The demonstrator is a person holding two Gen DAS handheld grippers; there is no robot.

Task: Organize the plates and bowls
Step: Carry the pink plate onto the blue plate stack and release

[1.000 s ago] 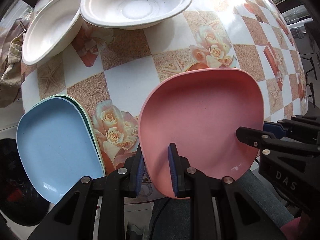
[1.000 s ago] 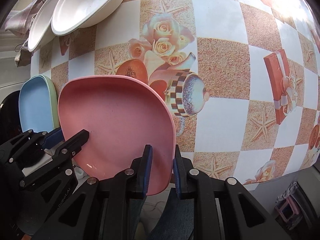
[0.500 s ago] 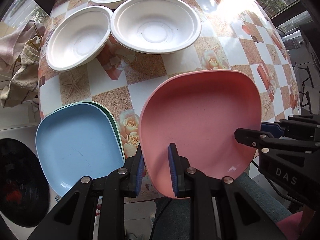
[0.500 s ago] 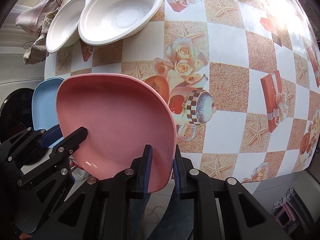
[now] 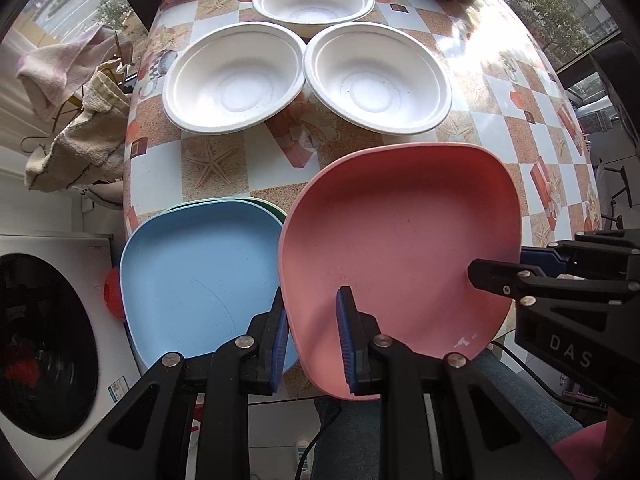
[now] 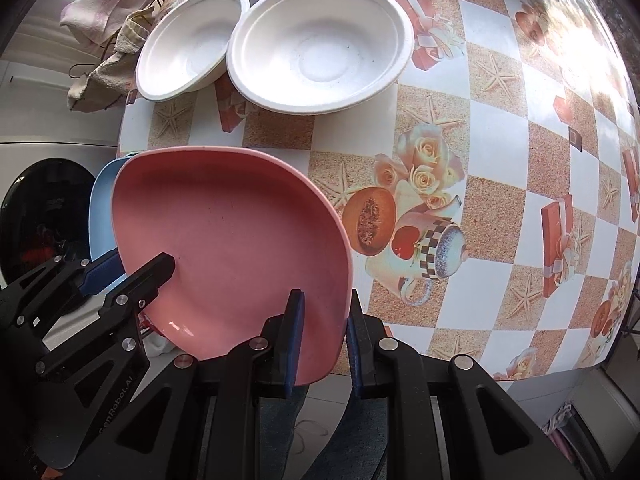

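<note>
On the right gripper (image 5: 520,258) we read the white letters "DAS" in the left wrist view, and on the left gripper (image 6: 120,268) we read "GenRobot.AI" in the right wrist view. Both grippers are clamped on the rim of the pink plate (image 5: 400,240): the left gripper's blue pads pinch its near left edge, and the right gripper's pinch its right edge. We hold the plate above the table's near edge, over the patterned tablecloth (image 5: 472,60). The left wrist view alone shows the whole blue plate (image 5: 200,280) at the table's near left corner, lying on a green plate (image 5: 272,207) whose rim peeks out, and the third white bowl (image 5: 314,0) complete at the far edge beyond the two others (image 5: 236,80) (image 5: 378,80). The right wrist view alone shows the printed teapot and roses (image 6: 420,216) just right of the pink plate. Towels (image 5: 80,132) hang beside the table's left edge, above a washing machine (image 5: 44,344).
</note>
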